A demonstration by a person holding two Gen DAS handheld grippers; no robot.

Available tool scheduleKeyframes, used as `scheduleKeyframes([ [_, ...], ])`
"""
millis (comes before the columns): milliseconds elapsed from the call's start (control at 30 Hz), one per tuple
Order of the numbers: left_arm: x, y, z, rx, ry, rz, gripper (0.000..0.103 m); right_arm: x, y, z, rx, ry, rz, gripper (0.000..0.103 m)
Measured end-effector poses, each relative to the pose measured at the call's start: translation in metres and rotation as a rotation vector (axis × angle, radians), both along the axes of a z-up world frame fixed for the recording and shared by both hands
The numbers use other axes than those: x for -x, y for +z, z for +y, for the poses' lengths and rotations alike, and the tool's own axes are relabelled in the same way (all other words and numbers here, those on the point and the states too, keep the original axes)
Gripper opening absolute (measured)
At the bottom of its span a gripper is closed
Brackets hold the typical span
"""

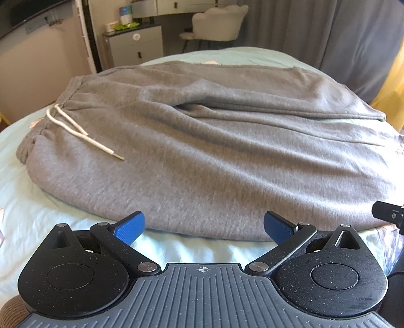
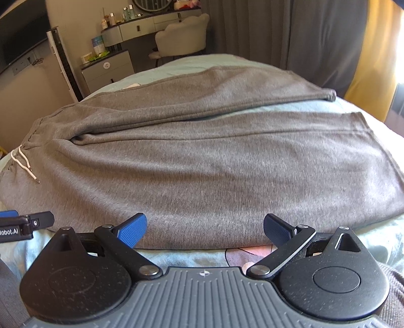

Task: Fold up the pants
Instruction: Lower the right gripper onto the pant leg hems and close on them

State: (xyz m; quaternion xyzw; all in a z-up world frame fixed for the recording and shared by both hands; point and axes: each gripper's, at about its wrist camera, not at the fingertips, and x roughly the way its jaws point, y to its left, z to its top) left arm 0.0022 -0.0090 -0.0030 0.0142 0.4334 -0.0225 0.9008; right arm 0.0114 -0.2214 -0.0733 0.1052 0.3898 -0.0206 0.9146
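Grey sweatpants (image 1: 202, 151) lie spread flat on a bed, waistband with a white drawstring (image 1: 75, 131) at the left, both legs running to the right. They also show in the right wrist view (image 2: 214, 164), with the far leg's cuff (image 2: 328, 96) at the right. My left gripper (image 1: 204, 227) is open and empty at the pants' near edge, close to the waist end. My right gripper (image 2: 204, 229) is open and empty at the near edge of the near leg. Part of the right gripper (image 1: 386, 213) shows in the left wrist view, and the left gripper (image 2: 25, 224) shows at the left of the right wrist view.
The pale green bedsheet (image 1: 38, 201) lies under the pants. Beyond the bed stand a small cabinet (image 1: 136, 45), a cream chair (image 1: 217, 22), a dressing table (image 2: 141, 27) and grey curtains (image 2: 277, 32). A yellow curtain (image 2: 373, 63) hangs at the right.
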Motion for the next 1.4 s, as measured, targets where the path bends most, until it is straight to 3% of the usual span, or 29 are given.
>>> scheduleKeyframes([
  [367, -0.021, -0.002, -0.005, 0.006, -0.051, 0.099, 0.103, -0.032, -0.007, -0.032, -0.083, -0.048, 0.06, 0.099],
  [533, -0.061, 0.019, -0.003, -0.03, 0.03, 0.0, 0.103, -0.077, -0.018, -0.062, 0.008, -0.155, 0.138, 0.099],
  [633, -0.098, 0.029, 0.001, -0.028, 0.166, -0.078, 0.103, -0.103, -0.038, -0.075, 0.006, -0.183, 0.233, 0.099],
  [733, -0.133, 0.03, 0.007, -0.008, 0.28, -0.169, 0.103, -0.11, -0.048, -0.081, -0.013, -0.203, 0.237, 0.099],
  [900, -0.18, 0.003, 0.018, -0.028, 0.375, -0.215, 0.103, -0.111, -0.053, -0.087, -0.047, -0.21, 0.235, 0.099],
  [1067, -0.193, -0.024, 0.039, -0.03, 0.395, -0.274, 0.103, -0.129, -0.032, -0.084, 0.026, -0.143, 0.291, 0.099],
  [1167, -0.195, -0.029, 0.053, -0.037, 0.431, -0.348, 0.103, -0.167, 0.009, -0.102, 0.033, -0.193, 0.146, 0.099],
  [1267, -0.199, -0.032, 0.069, 0.016, 0.473, -0.364, 0.103, -0.243, 0.036, -0.129, -0.003, -0.265, 0.031, 0.099],
  [1367, -0.201, -0.038, 0.082, 0.044, 0.502, -0.376, 0.103, -0.324, 0.041, -0.142, -0.057, -0.333, -0.005, 0.097],
  [1400, -0.203, -0.041, 0.086, 0.046, 0.513, -0.374, 0.103, -0.348, 0.04, -0.142, -0.069, -0.34, -0.005, 0.089],
])
